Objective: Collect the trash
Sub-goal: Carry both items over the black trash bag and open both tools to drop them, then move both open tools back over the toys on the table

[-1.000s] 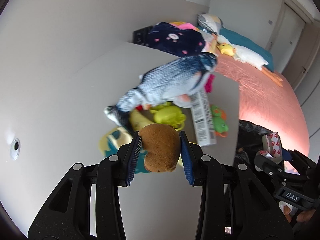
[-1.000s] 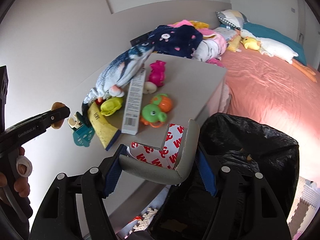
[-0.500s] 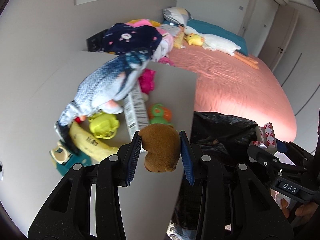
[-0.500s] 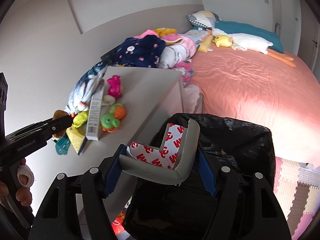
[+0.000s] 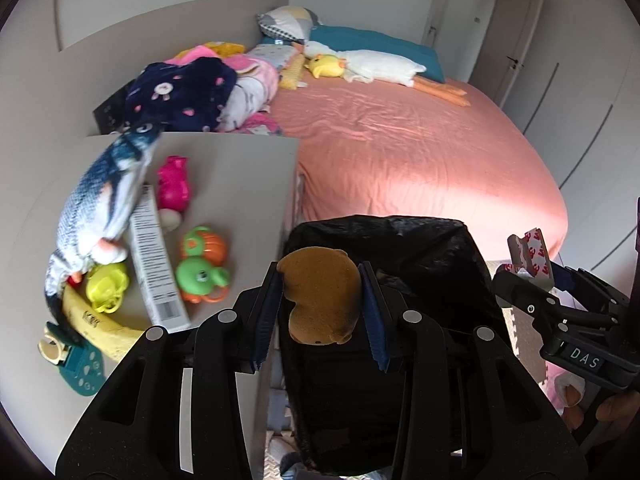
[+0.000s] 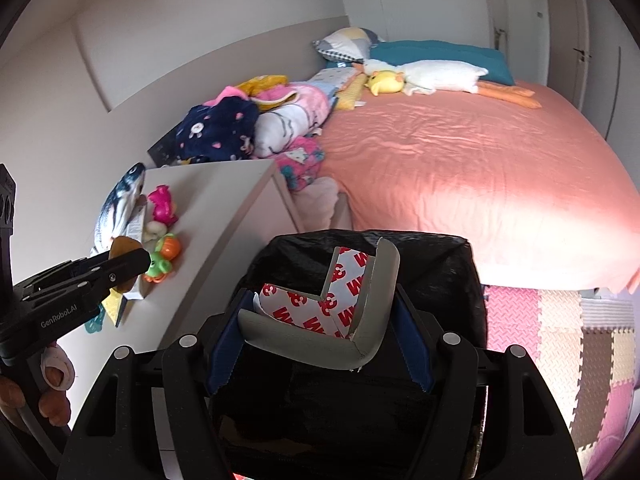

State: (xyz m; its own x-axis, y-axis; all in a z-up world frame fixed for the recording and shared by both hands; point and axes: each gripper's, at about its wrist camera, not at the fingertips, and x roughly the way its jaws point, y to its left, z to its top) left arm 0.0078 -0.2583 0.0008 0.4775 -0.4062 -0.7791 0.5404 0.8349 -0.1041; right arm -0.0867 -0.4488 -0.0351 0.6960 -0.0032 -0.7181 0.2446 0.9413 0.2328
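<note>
Nearest, the left gripper [image 5: 320, 312] pinches a brown spongy lump [image 5: 320, 300] between its fingers, carried over the mouth of the black bin bag [image 5: 432, 248], presumably for dropping. The right gripper [image 6: 320, 340] clamps a grey corner guard [image 6: 320, 312] with red-printed backing, likewise poised above the bag. Beside the bag, the worktop [image 5: 240, 184] bears 1 toy fish [image 5: 108, 192], a long box [image 5: 154, 256], a banana [image 5: 96, 324] and small plastic toys. Beyond lies the bed [image 5: 420, 160], with a plush goose [image 5: 376, 64] near the pillows.
</note>
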